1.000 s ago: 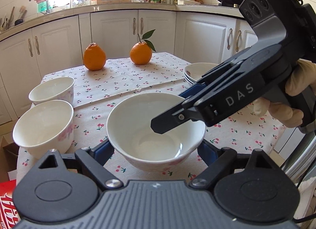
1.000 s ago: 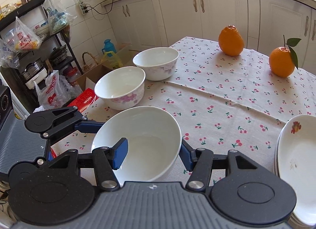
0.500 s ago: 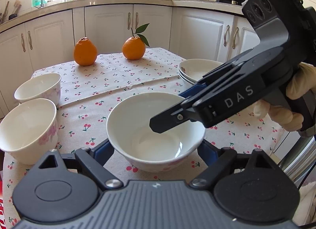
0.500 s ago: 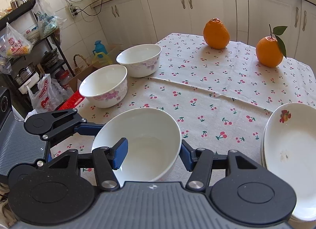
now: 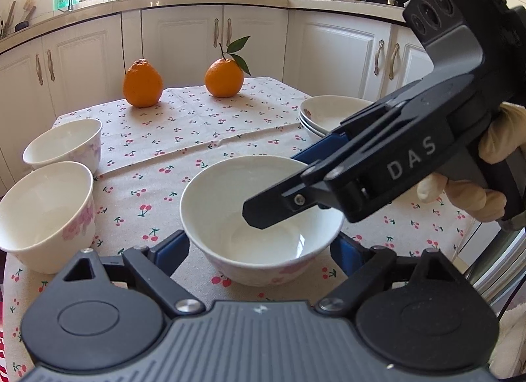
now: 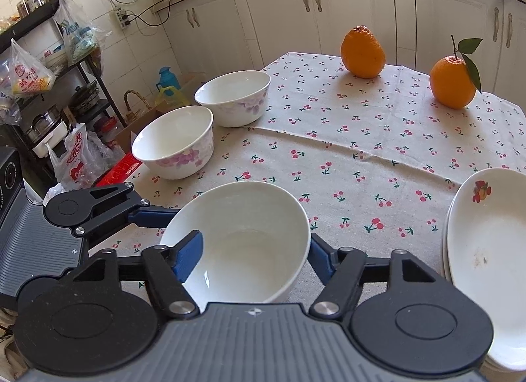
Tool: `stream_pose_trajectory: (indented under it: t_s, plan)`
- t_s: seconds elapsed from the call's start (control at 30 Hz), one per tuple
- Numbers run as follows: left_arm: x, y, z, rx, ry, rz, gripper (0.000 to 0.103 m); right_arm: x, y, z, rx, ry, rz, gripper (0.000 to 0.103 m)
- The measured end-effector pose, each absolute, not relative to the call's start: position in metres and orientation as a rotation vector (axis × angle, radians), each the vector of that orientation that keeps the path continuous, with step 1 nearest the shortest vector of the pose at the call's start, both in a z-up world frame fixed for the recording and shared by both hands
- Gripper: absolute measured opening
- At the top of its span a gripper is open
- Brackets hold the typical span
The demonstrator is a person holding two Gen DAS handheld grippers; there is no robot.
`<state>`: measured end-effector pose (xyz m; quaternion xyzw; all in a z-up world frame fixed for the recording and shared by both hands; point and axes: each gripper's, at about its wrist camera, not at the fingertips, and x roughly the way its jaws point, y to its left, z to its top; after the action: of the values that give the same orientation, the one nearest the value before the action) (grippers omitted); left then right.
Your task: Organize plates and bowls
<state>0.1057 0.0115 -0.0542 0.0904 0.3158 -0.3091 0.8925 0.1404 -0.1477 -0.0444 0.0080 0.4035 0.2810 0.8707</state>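
From the left wrist camera, the near bowl (image 5: 259, 220) is sitting on the cherry-print desk (image 5: 203, 138), between the fingers of the left gripper (image 5: 259, 250). These fingers are opening and are not pressing its sides. The right gripper (image 5: 328, 184) is reaching over its rim. Two bowls (image 5: 46, 211) are standing at the left, stacked plates (image 5: 328, 115) at the right.

From the right wrist camera, one blue finger (image 6: 189, 255) is inside the near bowl (image 6: 243, 243), the other outside; they are opening, no longer pinching the rim. The plates (image 6: 486, 243) are lying to the right.
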Motion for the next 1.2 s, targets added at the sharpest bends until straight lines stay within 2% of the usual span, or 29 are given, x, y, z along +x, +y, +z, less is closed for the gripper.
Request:
stream_pose_trajectory:
  t_s: [0.07,0.17,0.63,1.2]
  plan:
    - [0.104,0.012,-0.055,0.198,0.660,-0.639,0.095,0.139,-0.148,-0.041,0.019,0.823,0.580,0.100]
    - [0.098,0.020,-0.054,0.181,0.665,-0.642,0.097,0.139,-0.149,-0.038,0.023,0.811,0.581,0.101]
    - [0.070,0.078,-0.047,0.143,0.636,-0.531,0.098,0.131,-0.121,-0.019,-0.060,0.793,0.589,0.103]
    - [0.110,0.114,-0.043,0.177,0.573,-0.297,0.100,0.173,-0.077,0.002,-0.130,0.796,0.729,0.103]
